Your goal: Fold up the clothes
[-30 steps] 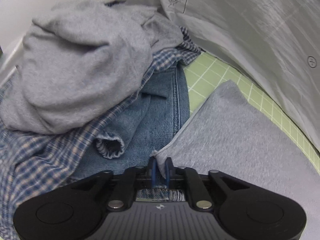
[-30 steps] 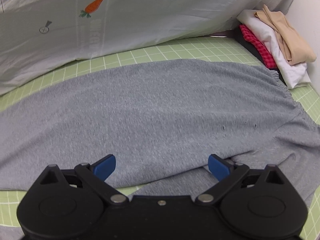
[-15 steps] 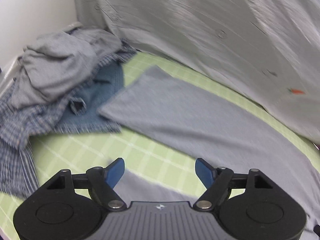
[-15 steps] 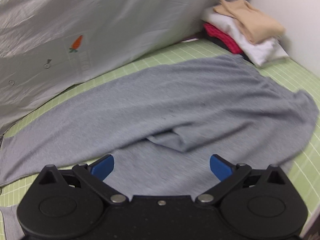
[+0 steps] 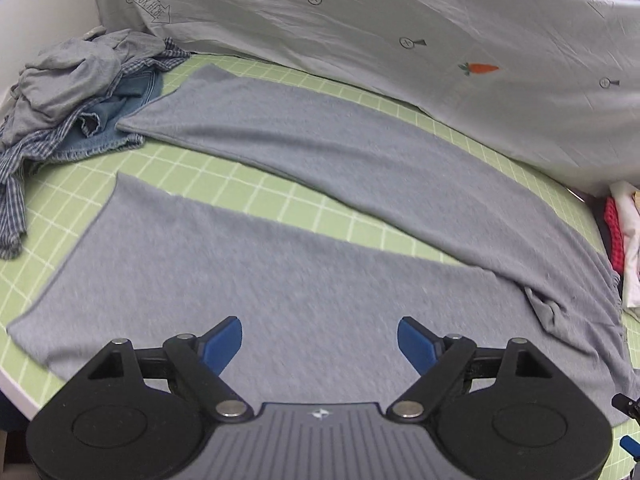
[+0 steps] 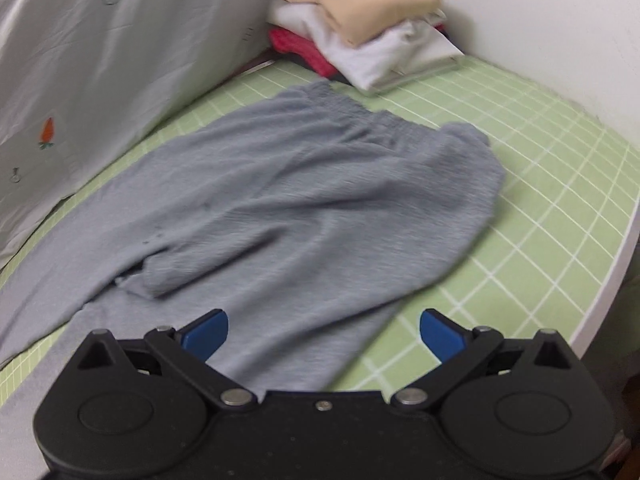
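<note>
Grey trousers (image 5: 320, 280) lie spread on the green grid mat (image 5: 248, 188), both legs pointing left and apart in a V. The waistband end shows in the right wrist view (image 6: 320, 184), gathered and rumpled. My left gripper (image 5: 320, 344) is open and empty, above the near leg. My right gripper (image 6: 324, 330) is open and empty, above the near edge of the trousers close to the waist.
A heap of unfolded clothes (image 5: 76, 92), grey, checked and denim, lies at the mat's far left. A stack of folded clothes (image 6: 360, 36), beige, white and red, sits at the far right. A grey printed sheet (image 5: 400, 28) hangs along the back. The table edge (image 6: 600, 292) curves at the right.
The left gripper let go of the leg hem, opened and pulled back from the pile. The right gripper drew back and swung right toward the waistband. Both legs now lie flat.
</note>
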The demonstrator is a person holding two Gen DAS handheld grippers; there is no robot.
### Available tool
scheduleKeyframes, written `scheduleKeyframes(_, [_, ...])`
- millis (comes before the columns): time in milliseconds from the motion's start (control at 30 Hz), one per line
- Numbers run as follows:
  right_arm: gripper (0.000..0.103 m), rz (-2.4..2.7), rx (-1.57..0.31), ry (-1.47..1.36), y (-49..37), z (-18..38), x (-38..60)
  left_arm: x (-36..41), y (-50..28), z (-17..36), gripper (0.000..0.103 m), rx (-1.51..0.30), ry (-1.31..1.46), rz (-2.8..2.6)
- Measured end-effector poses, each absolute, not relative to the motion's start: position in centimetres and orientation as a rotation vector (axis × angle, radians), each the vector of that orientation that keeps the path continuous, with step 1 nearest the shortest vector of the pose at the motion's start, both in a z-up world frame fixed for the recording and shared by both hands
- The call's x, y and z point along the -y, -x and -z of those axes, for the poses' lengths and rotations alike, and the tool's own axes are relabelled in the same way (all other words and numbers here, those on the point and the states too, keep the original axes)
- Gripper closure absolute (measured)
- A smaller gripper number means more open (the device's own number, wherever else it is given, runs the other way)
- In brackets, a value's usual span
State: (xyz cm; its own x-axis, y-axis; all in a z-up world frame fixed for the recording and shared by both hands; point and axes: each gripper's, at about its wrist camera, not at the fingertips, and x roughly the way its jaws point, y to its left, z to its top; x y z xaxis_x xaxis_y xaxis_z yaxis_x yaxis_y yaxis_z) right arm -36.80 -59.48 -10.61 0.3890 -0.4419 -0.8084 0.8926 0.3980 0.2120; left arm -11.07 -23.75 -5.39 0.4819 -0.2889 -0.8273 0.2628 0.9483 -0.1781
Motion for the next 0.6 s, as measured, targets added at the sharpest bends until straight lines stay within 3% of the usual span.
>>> scheduleKeyframes(600, [0.003,1.003,-0.773,-0.701,40.6,15.0,68.1,27.0,18.7,8.1,0.017,-1.119,0.029,0.244])
